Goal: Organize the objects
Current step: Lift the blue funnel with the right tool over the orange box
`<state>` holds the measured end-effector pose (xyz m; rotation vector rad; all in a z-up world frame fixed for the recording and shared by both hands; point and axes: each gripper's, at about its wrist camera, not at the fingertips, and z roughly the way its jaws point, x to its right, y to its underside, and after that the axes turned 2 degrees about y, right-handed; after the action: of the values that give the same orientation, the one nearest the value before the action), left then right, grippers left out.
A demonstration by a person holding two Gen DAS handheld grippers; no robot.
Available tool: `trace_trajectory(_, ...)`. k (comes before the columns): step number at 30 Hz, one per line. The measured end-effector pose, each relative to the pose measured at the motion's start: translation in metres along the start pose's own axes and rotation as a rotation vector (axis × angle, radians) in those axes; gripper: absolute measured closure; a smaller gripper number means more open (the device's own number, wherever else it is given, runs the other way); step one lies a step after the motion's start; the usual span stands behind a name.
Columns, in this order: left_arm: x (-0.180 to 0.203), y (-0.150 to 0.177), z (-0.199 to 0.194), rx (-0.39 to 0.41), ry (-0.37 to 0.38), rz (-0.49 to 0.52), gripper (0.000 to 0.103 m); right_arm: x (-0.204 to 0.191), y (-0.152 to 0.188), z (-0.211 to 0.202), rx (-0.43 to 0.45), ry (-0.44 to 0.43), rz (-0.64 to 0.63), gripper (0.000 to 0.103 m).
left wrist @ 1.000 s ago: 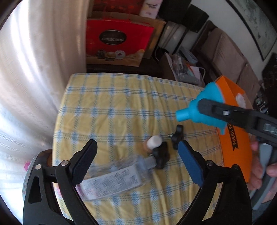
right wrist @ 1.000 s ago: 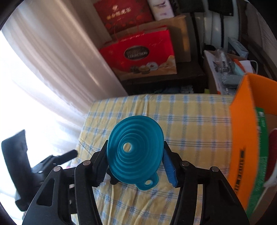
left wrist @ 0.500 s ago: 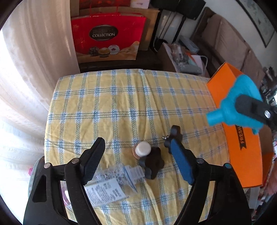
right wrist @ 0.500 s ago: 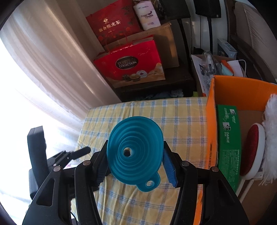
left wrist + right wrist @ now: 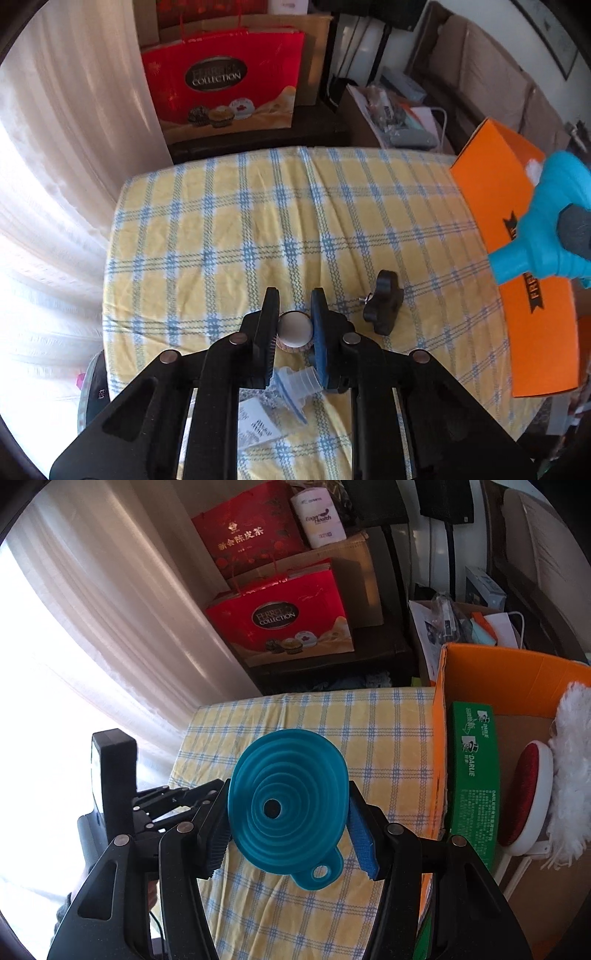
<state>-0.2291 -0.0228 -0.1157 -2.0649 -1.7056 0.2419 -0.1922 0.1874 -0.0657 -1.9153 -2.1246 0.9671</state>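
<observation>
My left gripper (image 5: 294, 314) is shut on a small white-capped bottle (image 5: 294, 328) standing on the yellow checked tablecloth (image 5: 258, 229). A black knob (image 5: 384, 301) lies just to its right. A clear plastic bag with a label (image 5: 280, 402) lies under the gripper. My right gripper (image 5: 290, 825) is shut on a blue collapsible funnel (image 5: 288, 797) and holds it in the air beside the orange box (image 5: 491, 672). The funnel also shows at the right edge of the left wrist view (image 5: 546, 225), over the orange box (image 5: 517, 236).
The orange box holds a green toothpaste carton (image 5: 474, 775), a red round pad (image 5: 524, 794) and a white fluffy duster (image 5: 570, 768). A red gift bag (image 5: 221, 85) and cardboard boxes stand behind the table. A white curtain (image 5: 55, 147) hangs at the left.
My left gripper has closed on the white-capped bottle; it was open before. My right gripper has carried the funnel to the right, toward the orange box.
</observation>
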Motion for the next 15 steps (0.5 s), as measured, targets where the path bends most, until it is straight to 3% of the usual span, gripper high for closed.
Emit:
trace_trajectory(7, 0.001, -0.008, -0.048, 0.074, 0.061, -0.010, 0.087, -0.003, 0.001, -0.019, 0.020, -0.003, -0.016, 0.046)
trace_trajectory(15, 0.039, -0.007, -0.094, 0.139, 0.157, 0.046, 0.087, 0.009, 0.010, -0.050, 0.050, 0.023, -0.009, 0.046)
